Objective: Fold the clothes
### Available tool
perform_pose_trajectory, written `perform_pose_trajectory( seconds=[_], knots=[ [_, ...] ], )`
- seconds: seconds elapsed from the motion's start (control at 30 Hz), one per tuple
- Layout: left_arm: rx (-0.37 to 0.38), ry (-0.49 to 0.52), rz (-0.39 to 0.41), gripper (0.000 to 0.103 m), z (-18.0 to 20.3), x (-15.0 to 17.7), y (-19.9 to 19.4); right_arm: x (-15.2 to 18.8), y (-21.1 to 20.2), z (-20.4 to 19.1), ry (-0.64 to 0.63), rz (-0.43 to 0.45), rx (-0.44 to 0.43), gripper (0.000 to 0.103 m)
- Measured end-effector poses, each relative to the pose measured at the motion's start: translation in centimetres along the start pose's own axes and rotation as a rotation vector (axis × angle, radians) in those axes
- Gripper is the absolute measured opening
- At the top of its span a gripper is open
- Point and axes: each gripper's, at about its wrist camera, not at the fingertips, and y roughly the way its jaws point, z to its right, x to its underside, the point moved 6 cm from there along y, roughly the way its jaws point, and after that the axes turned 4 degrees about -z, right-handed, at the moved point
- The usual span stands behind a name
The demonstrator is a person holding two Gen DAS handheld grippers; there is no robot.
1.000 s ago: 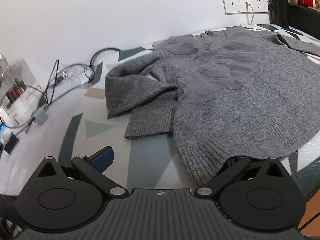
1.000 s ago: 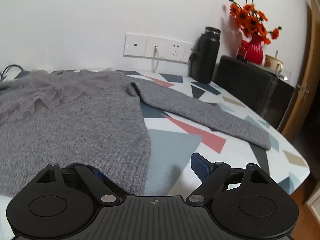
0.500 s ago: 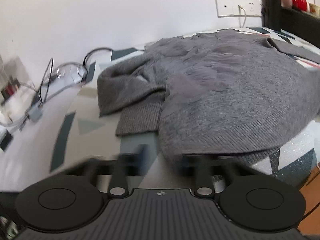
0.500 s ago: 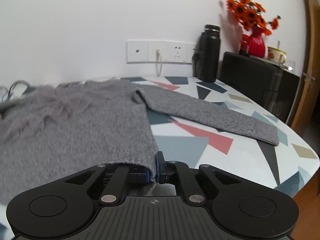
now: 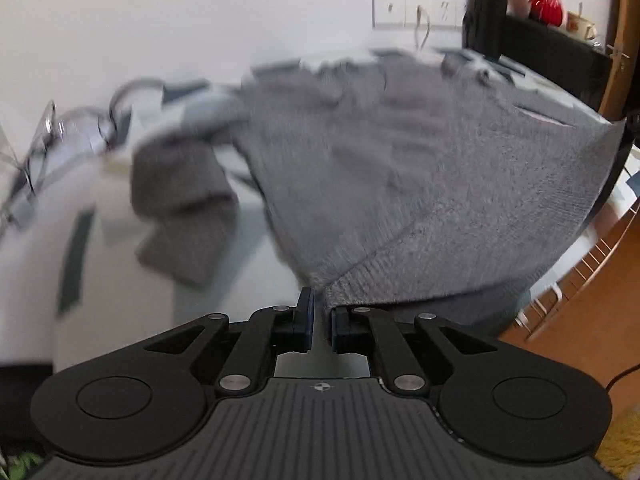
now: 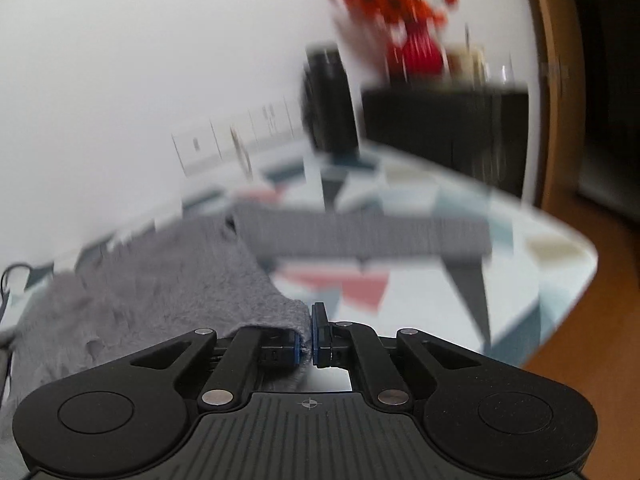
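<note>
A grey knitted sweater lies on a table with a geometric-print cloth. My left gripper is shut on the sweater's ribbed bottom hem at its left corner, and the hem is raised off the table. My right gripper is shut on the hem's right corner, with the grey knit bunched against its left pad. One sleeve stretches flat across the cloth to the right; the other sleeve lies folded at the left. Both views are motion-blurred.
A black bottle stands at the wall by the sockets. A red vase with orange flowers sits on a dark cabinet. Cables lie at the table's far left. The table's edge drops to wooden floor.
Both grippers went from open around the hem to shut on it. They have since lifted the hem off the table, and the right one has rolled.
</note>
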Motion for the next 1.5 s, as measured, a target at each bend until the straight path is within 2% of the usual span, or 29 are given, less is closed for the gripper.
perform_pose_trajectory(
  seconds=[0.1, 0.17, 0.23, 0.3, 0.4, 0.47, 0.53, 0.6, 0.67, 0.87, 0.93, 1.07, 1.17, 1.33, 1.5],
  knots=[
    [0.004, -0.058, -0.005, 0.009, -0.8, -1.3, 1.0, 0.3, 1.3, -0.5, -0.005, -0.033, 0.013, 0.005],
    [0.004, -0.107, 0.013, 0.009, -2.3, -3.3, 1.8, -0.9, 2.4, -1.4, -0.013, -0.033, 0.007, 0.005],
    [-0.016, -0.133, 0.066, 0.009, -3.9, -6.0, 1.7, -3.2, 3.5, -3.2, -0.039, -0.010, -0.016, 0.005],
    [-0.061, -0.146, 0.162, 0.008, -5.8, -9.9, 0.2, -5.9, 2.9, -5.2, -0.046, 0.054, -0.055, 0.005],
    [-0.104, -0.175, 0.353, 0.008, -8.3, -15.6, -4.7, -11.3, -0.7, -8.0, -0.006, 0.240, -0.170, 0.005],
    [-0.116, -0.177, 0.459, 0.008, -9.1, -17.7, -8.3, -13.9, -3.9, -9.3, -0.017, 0.369, -0.244, 0.005],
    [-0.102, -0.167, 0.502, 0.008, -9.0, -18.2, -10.5, -14.9, -5.6, -9.6, -0.031, 0.416, -0.279, 0.005],
    [-0.068, -0.144, 0.460, 0.008, -8.1, -16.7, -10.2, -14.1, -5.3, -8.9, -0.022, 0.382, -0.274, 0.005],
    [-0.055, -0.098, 0.367, 0.008, -6.5, -13.8, -8.0, -12.1, -3.9, -7.5, -0.016, 0.310, -0.235, 0.005],
    [0.018, -0.033, 0.041, 0.008, -1.8, -3.1, 0.1, -2.8, 1.5, -2.4, -0.044, 0.056, -0.061, 0.005],
    [0.028, -0.022, -0.013, 0.009, -0.8, -0.8, 0.9, -0.3, 2.5, -0.9, -0.018, -0.013, -0.020, 0.005],
    [0.036, -0.019, -0.005, 0.008, -0.6, 0.2, -0.7, 2.3, 1.6, 0.5, 0.034, -0.040, -0.001, 0.006],
    [0.032, -0.029, 0.023, 0.008, -0.9, -0.1, -2.1, 1.8, 0.8, 1.0, 0.056, -0.024, -0.013, 0.008],
    [0.034, -0.026, -0.004, 0.008, -1.0, 0.3, -1.2, 2.2, -0.2, 1.6, 0.058, -0.033, 0.002, 0.008],
    [0.040, -0.042, 0.016, 0.009, -1.5, 0.8, -1.7, 2.7, -1.4, 2.0, 0.083, -0.024, 0.000, 0.008]
  ],
)
